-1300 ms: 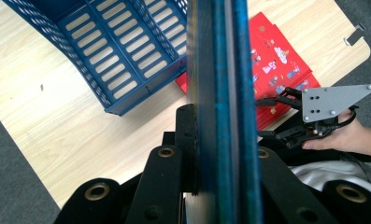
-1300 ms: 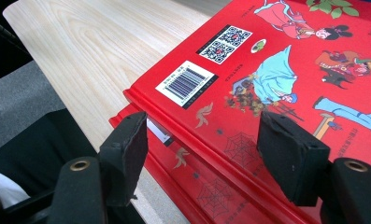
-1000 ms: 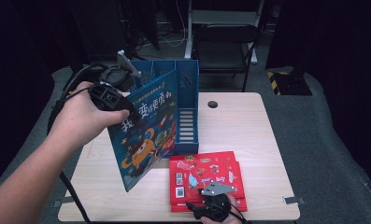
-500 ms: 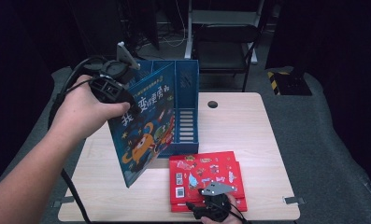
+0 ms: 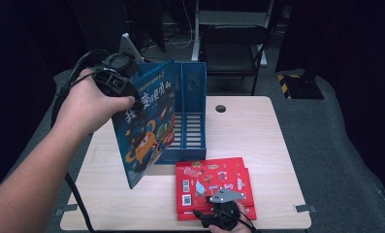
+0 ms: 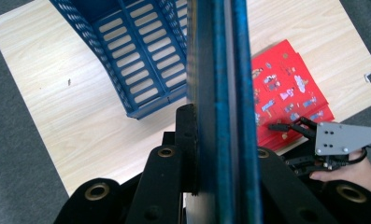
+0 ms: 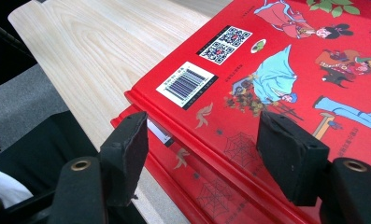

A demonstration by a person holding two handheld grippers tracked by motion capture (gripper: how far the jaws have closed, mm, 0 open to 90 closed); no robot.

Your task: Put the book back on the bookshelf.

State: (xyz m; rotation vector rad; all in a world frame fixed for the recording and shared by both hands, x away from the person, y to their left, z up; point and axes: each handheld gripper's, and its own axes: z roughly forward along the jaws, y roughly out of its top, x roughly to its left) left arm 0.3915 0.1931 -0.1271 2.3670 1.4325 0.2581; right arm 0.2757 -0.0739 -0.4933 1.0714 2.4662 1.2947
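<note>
A blue picture book [image 5: 144, 127] hangs tilted above the table's left half, in front of a blue slotted file holder [image 5: 192, 114]. My left gripper [image 5: 128, 97] is shut on the book's upper edge. In the left gripper view the book [image 6: 220, 93] runs edge-on between the jaws of the left gripper [image 6: 220, 140]. A stack of red picture books [image 5: 213, 187] lies flat near the front edge. My right gripper [image 5: 219, 201] is open at the stack's near edge. In the right gripper view, the right gripper [image 7: 206, 154] straddles the top red book [image 7: 290, 70] without clamping it.
The wooden table [image 5: 258, 136] has a round cable hole [image 5: 221, 108] at the back. A chair [image 5: 231, 43] stands behind the table. Grey floor surrounds it, and metal clips [image 5: 301, 208] sit at the front corners.
My left gripper has lifted the blue book slightly and carried it back toward the file holder. The right gripper has stayed at the red stack.
</note>
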